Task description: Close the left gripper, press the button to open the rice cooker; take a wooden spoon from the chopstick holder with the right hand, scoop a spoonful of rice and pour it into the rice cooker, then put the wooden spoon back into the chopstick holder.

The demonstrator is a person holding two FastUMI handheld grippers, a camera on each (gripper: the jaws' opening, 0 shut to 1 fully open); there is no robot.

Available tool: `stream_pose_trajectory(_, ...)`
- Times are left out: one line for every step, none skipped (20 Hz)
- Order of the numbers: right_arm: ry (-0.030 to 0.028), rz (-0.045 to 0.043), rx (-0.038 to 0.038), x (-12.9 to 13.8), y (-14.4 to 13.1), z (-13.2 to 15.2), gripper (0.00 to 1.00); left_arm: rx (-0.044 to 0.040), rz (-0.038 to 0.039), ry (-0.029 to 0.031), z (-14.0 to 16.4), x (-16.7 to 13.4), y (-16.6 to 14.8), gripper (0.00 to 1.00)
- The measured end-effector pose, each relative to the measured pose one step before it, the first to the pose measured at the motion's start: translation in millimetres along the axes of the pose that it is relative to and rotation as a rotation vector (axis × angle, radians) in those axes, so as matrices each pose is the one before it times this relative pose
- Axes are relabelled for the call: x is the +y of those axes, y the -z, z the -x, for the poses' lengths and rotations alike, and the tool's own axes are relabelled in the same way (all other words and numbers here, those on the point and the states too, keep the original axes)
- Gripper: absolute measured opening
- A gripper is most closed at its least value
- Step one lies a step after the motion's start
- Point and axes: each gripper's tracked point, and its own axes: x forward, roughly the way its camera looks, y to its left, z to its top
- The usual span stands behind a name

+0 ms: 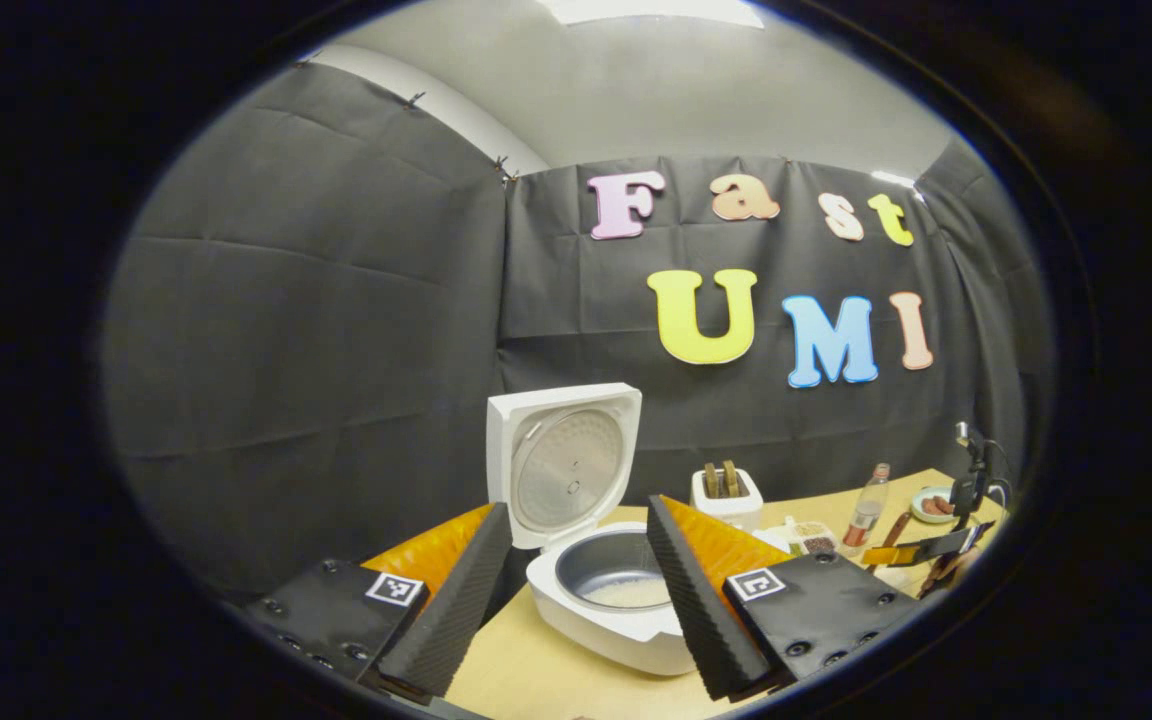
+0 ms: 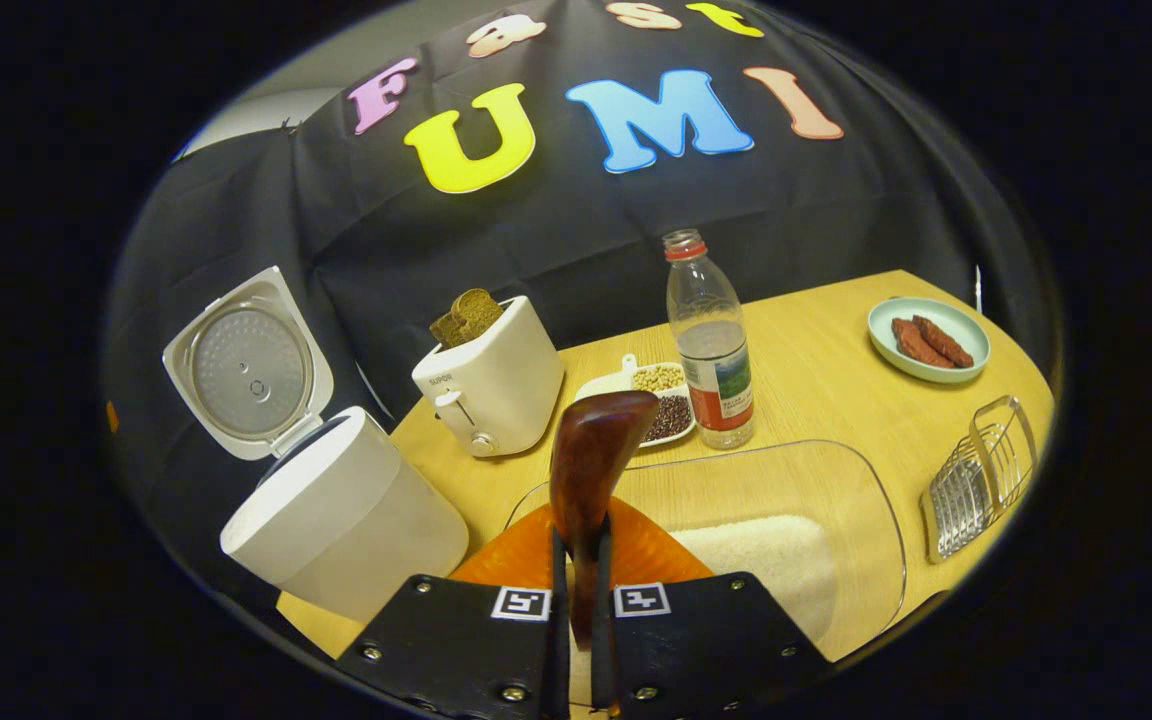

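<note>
The white rice cooker (image 1: 616,625) stands with its lid (image 1: 561,465) raised, and a little rice lies in its grey pot (image 1: 626,590). My left gripper (image 1: 578,515) is open just in front of it, a finger on each side of the pot, touching nothing. My right gripper (image 2: 581,540) is shut on the handle of the wooden spoon (image 2: 596,445), whose bowl points up and away. Below the spoon lies a clear container of white rice (image 2: 766,560). The cooker (image 2: 346,520) stands to the left with its lid (image 2: 248,365) up. A wire metal holder (image 2: 981,475) lies at the far right.
A white toaster (image 2: 491,385) with bread stands behind the spoon. Beside it are a divided dish of beans (image 2: 661,400) and a plastic bottle (image 2: 711,345). A plate of sausages (image 2: 928,340) sits at the back right. The wooden table (image 2: 816,400) ends at the black wall.
</note>
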Motion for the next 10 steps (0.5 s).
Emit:
stream_pose_trajectory(0.00117,-0.02972,0.00593,-1.55,0.66,0.22,0.09,-0.00129,0.01278,0.00024,0.75,-0.73,-0.10,0.95)
stream_pose_trajectory(-0.00182,-0.02944,0.00411,-2.30,-0.31,0.27,0.09,0.00115,0.00879,0.00013,-0.16,-0.52,-0.17,0.96)
stream_pose_trajectory(0.00040,-0.03076,0.00364,-4.55,0.15,0.44,0.09,0.00038,0.00206,-0.00159,0.19,-0.47,0.71,0.95)
stream_pose_trajectory(0.00034,-0.03409,0.00394,-5.56,-0.74,1.10,0.09,0.00187,-0.00453,-0.00609,0.56,1.37,-1.10,0.95)
stream_pose_trajectory(-0.00273,-0.04002,0.00313,-5.33,-0.39,1.21,0.09,-0.00153,-0.00393,-0.00612,0.52,2.26,-2.22,0.95)
stream_pose_trajectory(-0.00476,-0.04750,0.00399,-4.63,-0.83,1.10,0.09,-0.00370,0.00068,-0.00133,0.94,-0.11,-2.98,0.95)
stream_pose_trajectory(-0.00317,-0.05039,0.00153,-5.62,-0.60,-0.05,0.09,-0.00420,0.00156,-0.00003,1.85,-1.50,-2.00,0.95)
stream_pose_trajectory(-0.00236,-0.04783,-0.00181,-4.97,-2.17,1.07,0.09,-0.00384,-0.00110,-0.00013,0.73,-0.45,-2.61,0.94)
stream_pose_trajectory(-0.00116,-0.04064,-0.00678,-5.34,-3.56,1.85,0.09,-0.00300,-0.00471,-0.00159,0.33,-1.18,-0.62,0.94)
stream_pose_trajectory(0.00397,-0.03181,-0.00650,-5.00,-3.79,0.71,0.09,-0.00175,-0.00513,-0.00160,1.32,-1.20,-1.89,0.95)
